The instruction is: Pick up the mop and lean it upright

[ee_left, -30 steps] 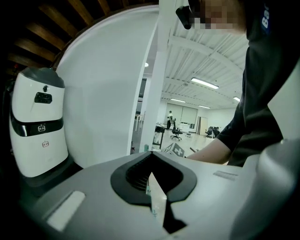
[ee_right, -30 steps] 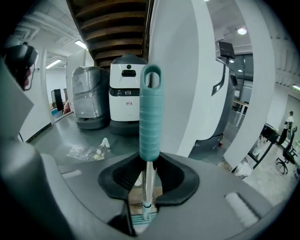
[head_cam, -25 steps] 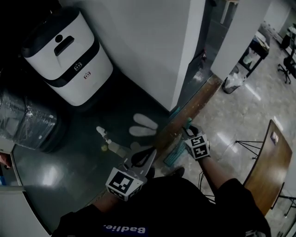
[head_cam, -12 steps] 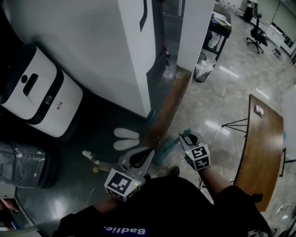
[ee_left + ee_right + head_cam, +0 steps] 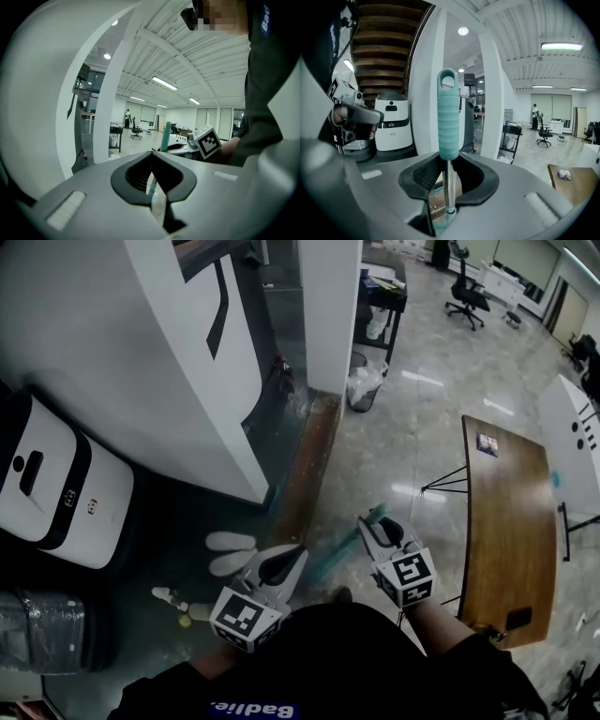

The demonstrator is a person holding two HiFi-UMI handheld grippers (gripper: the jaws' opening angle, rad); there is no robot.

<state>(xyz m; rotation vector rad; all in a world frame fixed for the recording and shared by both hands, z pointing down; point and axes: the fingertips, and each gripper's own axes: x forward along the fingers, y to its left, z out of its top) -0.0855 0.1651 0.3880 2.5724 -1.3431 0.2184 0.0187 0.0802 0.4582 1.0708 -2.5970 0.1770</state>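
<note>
In the jaws of the right gripper (image 5: 448, 160), clamped tight, the mop (image 5: 449, 112) stands nearly upright; the left gripper (image 5: 151, 155), jaws together, empty, hovers beside.

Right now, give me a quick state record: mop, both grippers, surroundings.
mop: held off the wall, shaft clamped just below its teal handle
right gripper: shut on mop
left gripper: jaws nearly together, nothing clearly gripped
nearby: white appliance at head view's left, wooden table at its right, slippers on the floor
status: mop in hand, not yet leaned on anything
</note>
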